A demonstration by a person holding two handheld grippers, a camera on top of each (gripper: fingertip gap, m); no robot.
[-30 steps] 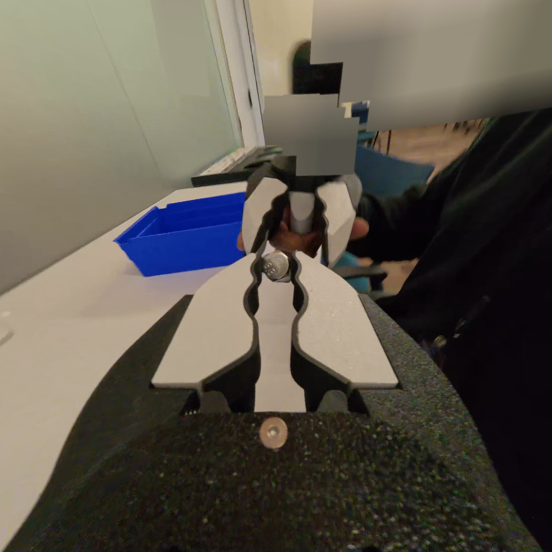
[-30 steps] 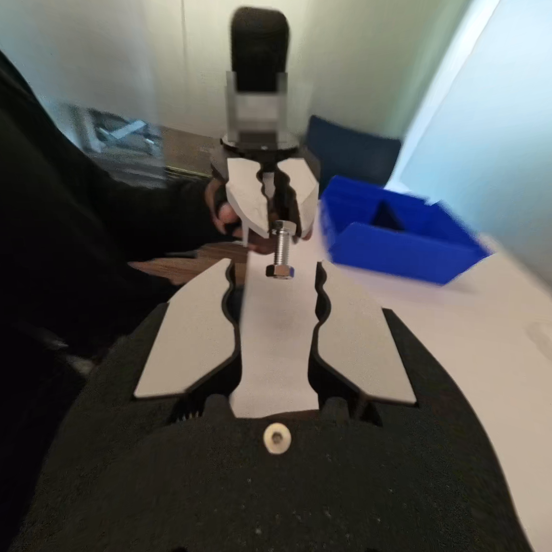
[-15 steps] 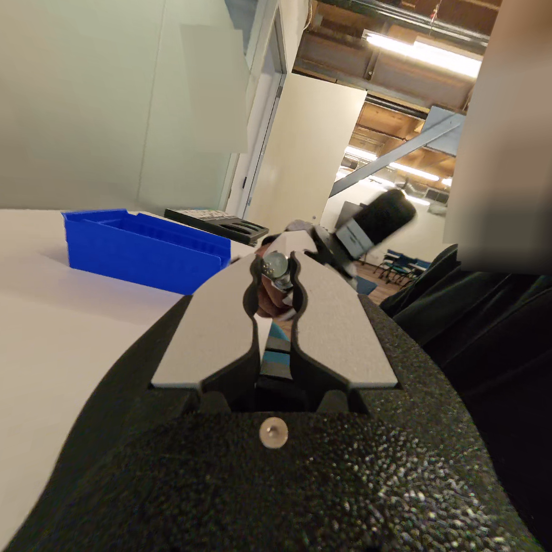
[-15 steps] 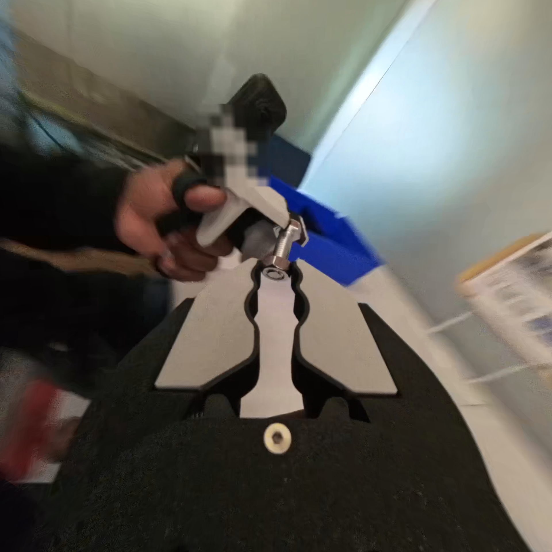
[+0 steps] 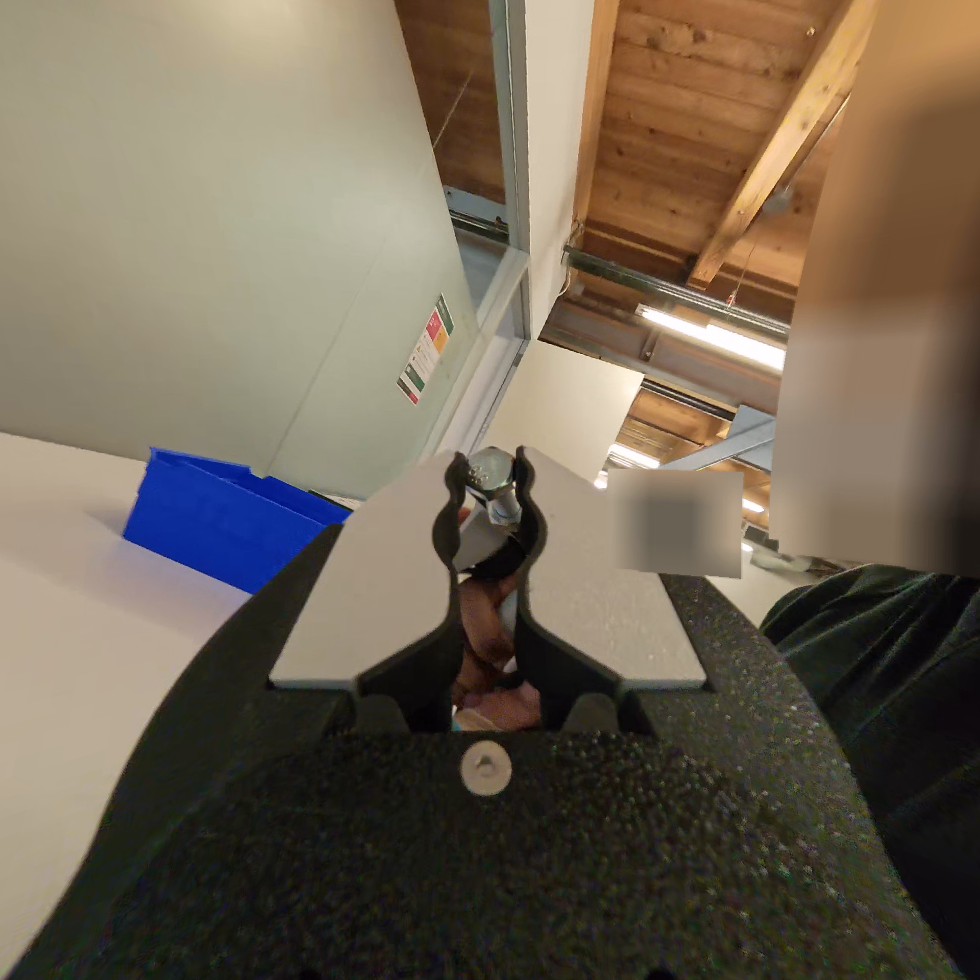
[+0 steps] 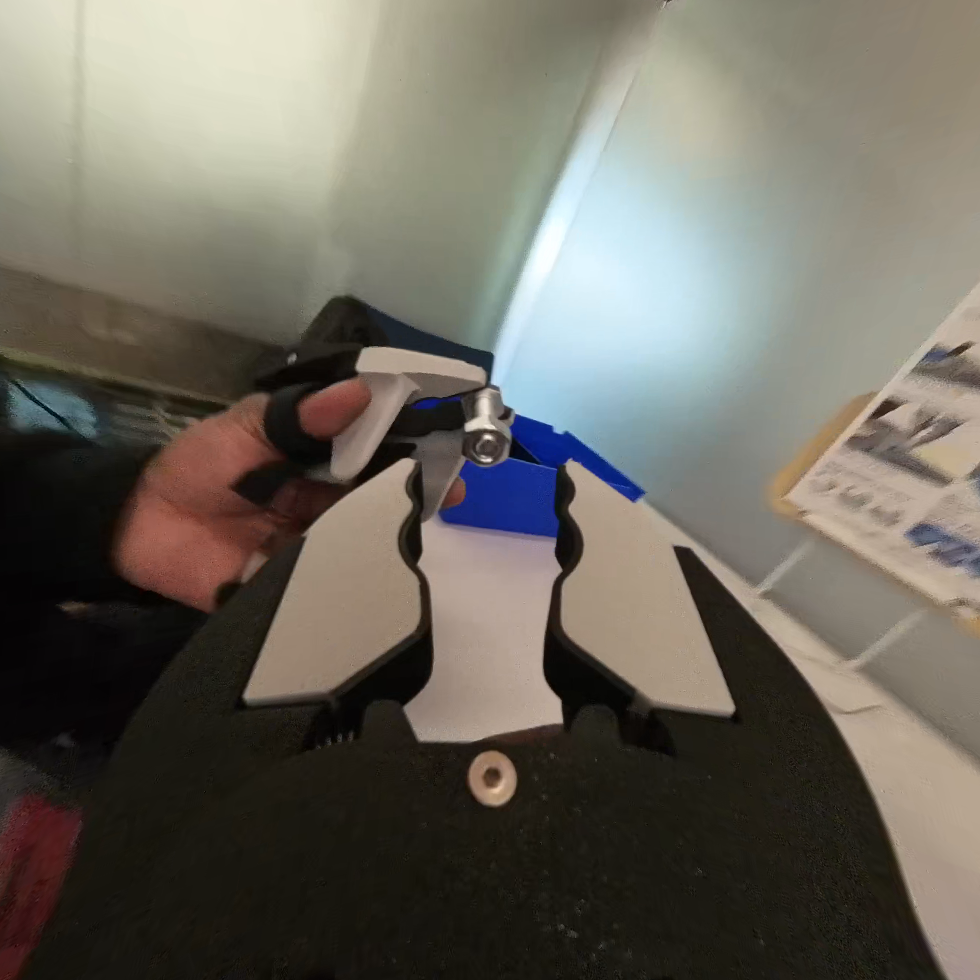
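While the left tool (image 5: 490, 472) is tipped upward toward the ceiling, its 2 fingers are clamped on the hex head of a silver bolt (image 5: 490, 474), pads pressed to either side of the head at the very tips.

Item 1: bolt, silver metal, hex head; its shank carries a silver nut (image 6: 485, 445) at the free end, seen end-on in the right wrist view, where the bolt points toward the camera.

Item 2: right tool (image 6: 488, 480), fingers spread wide with nothing between them; the nut end of the bolt sits just beyond and slightly above its tips, apart from both pads.

Item 3: hand (image 6: 212, 493) with a black strap over 1 finger, gripping the left tool's handle, left of centre in the right wrist view.

Item 4: blue bin (image 5: 222, 514), open-topped plastic, standing on the white worktop (image 5: 79, 610) on the far side of both tools, near the pale wall.

Item 5: coloured notice (image 5: 427, 355) fixed to the far wall panel.

Item 6: blurred printed sheet (image 6: 901, 493) at the right edge of the right wrist view.

Item 7: dark sleeve (image 5: 875, 663), right side of the left wrist view.
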